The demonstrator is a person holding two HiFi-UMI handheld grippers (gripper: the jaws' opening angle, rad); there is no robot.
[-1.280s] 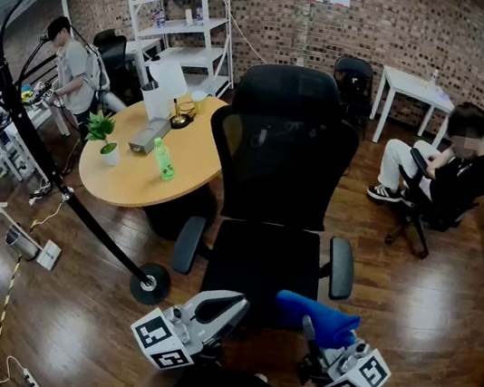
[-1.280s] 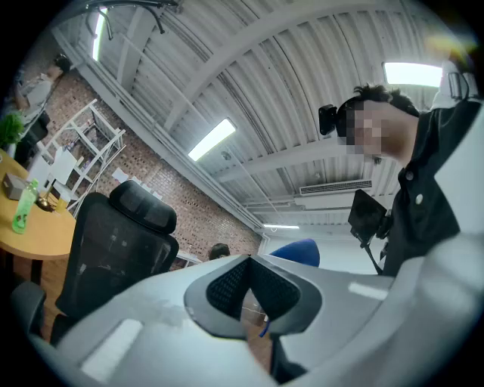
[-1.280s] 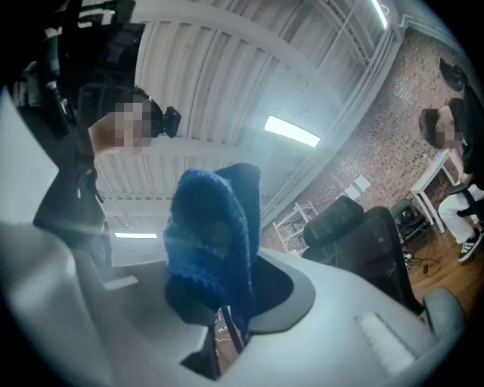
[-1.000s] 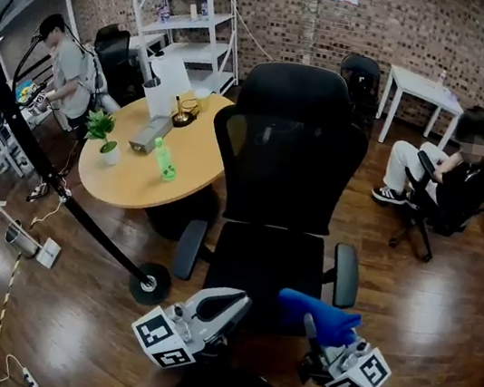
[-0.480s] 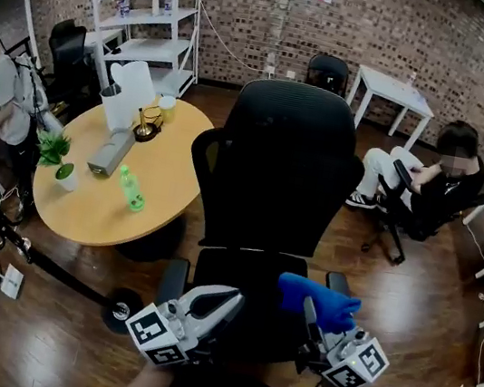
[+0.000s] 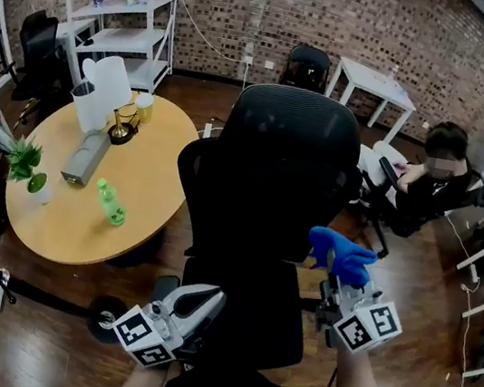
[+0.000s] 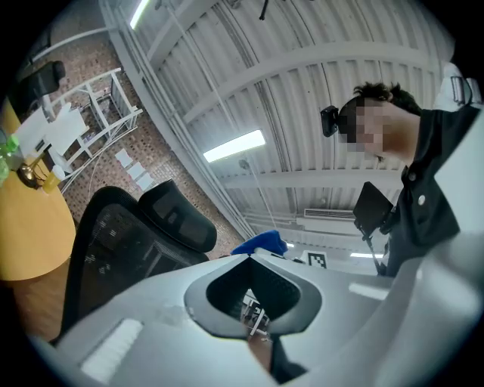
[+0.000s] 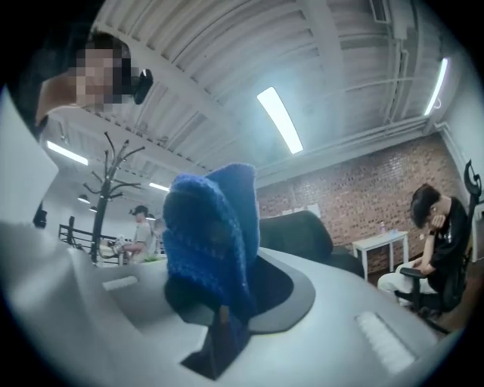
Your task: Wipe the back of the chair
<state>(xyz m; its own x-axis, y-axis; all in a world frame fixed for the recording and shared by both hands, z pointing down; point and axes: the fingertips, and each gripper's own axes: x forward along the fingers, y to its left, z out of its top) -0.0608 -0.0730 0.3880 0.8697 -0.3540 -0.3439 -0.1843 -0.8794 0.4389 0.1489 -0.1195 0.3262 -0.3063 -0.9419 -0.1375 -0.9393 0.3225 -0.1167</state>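
A black office chair stands in front of me, its mesh back (image 6: 273,170) turned toward me and its seat (image 6: 254,314) below. My right gripper (image 6: 331,276) is shut on a blue cloth (image 6: 340,253) and is raised beside the right edge of the chair's back. In the right gripper view the blue cloth (image 8: 212,234) bulges out of the gripper (image 8: 219,306), with the chair's headrest (image 8: 299,234) behind it. My left gripper (image 6: 197,300) hangs low over the seat's near left corner, shut and holding nothing. The left gripper (image 7: 251,261) view shows the chair (image 7: 128,242) and the cloth (image 7: 261,243).
A round wooden table (image 6: 128,215) at the left carries a green bottle (image 6: 110,203), a potted plant (image 6: 26,166) and a white jug (image 6: 104,87). A person (image 6: 436,184) sits on a chair at the right. A white shelf (image 6: 109,0) and a small white table (image 6: 371,81) stand by the brick wall.
My right gripper has lifted the blue cloth from above the seat up beside the chair's back. The chair now looks nearer. The left gripper has dropped slightly to the left.
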